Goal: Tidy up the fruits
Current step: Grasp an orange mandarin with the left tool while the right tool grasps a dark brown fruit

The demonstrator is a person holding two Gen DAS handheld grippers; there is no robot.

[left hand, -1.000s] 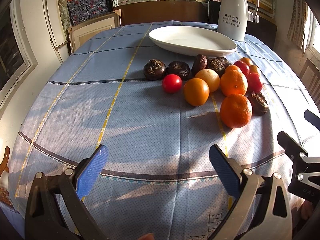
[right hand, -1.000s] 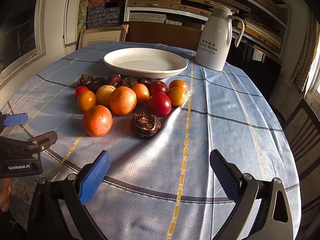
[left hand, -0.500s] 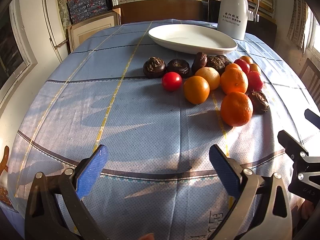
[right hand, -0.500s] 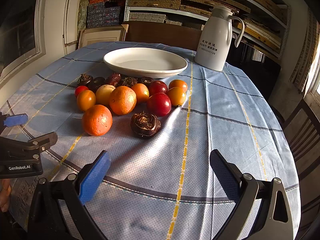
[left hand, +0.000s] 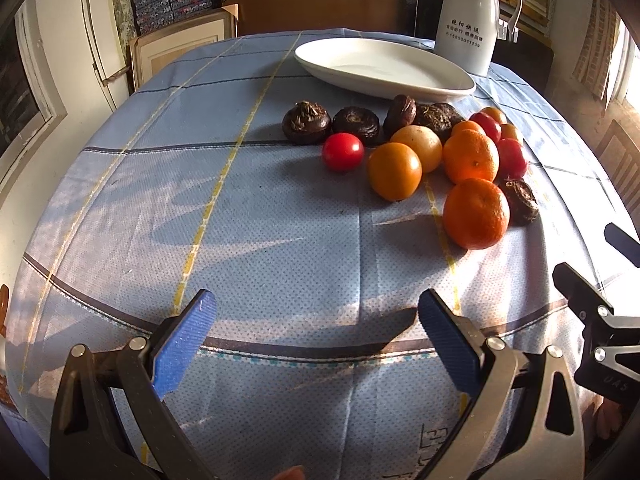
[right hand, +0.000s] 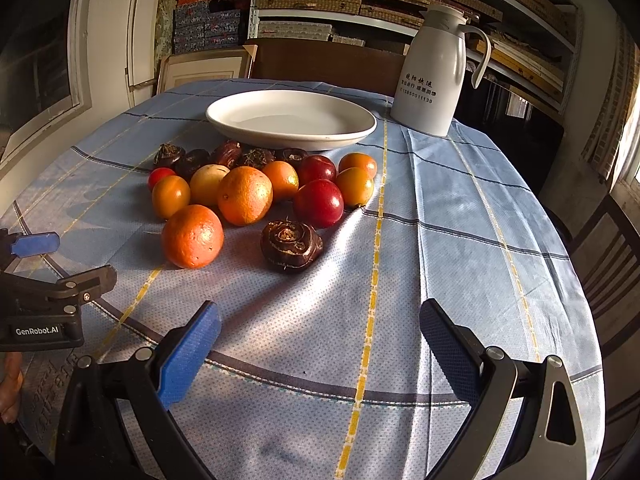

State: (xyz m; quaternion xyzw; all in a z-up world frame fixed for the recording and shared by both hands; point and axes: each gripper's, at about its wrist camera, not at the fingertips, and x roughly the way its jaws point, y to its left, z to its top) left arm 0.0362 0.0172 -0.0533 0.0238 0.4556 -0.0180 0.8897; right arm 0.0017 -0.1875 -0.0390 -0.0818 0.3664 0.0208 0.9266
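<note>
Both views have crept slightly closer to the fruit over the last second, and nothing on the tabletop point(right hand: 460, 240) has shifted. My left gripper point(left hand: 316, 320) hovers low over the blue checked cloth with its jaws wide apart and nothing between them; my right gripper point(right hand: 320, 324) hangs the same way, jaws spread and empty, just beside the left one.

Ahead of me the fruit lies in a loose cluster in front of the white plate point(right hand: 248, 120), which holds nothing. Nearest my right gripper sit a large orange point(right hand: 192, 236) and a dark water chestnut point(right hand: 291, 245), close together but apart. Behind them I see a second orange point(right hand: 245, 195), a red plum point(right hand: 319, 203) and a small yellow-orange fruit point(right hand: 354, 186), packed against one another. From the left camera, a small red tomato point(left hand: 343, 151) sits at the cluster's left edge, with an orange-yellow fruit point(left hand: 394, 171) just beside it and a row of more water chestnuts point(left hand: 306, 122) behind, near the plate's rim. A white thermos jug point(right hand: 434, 72) stands upright beyond the plate on the right.
</note>
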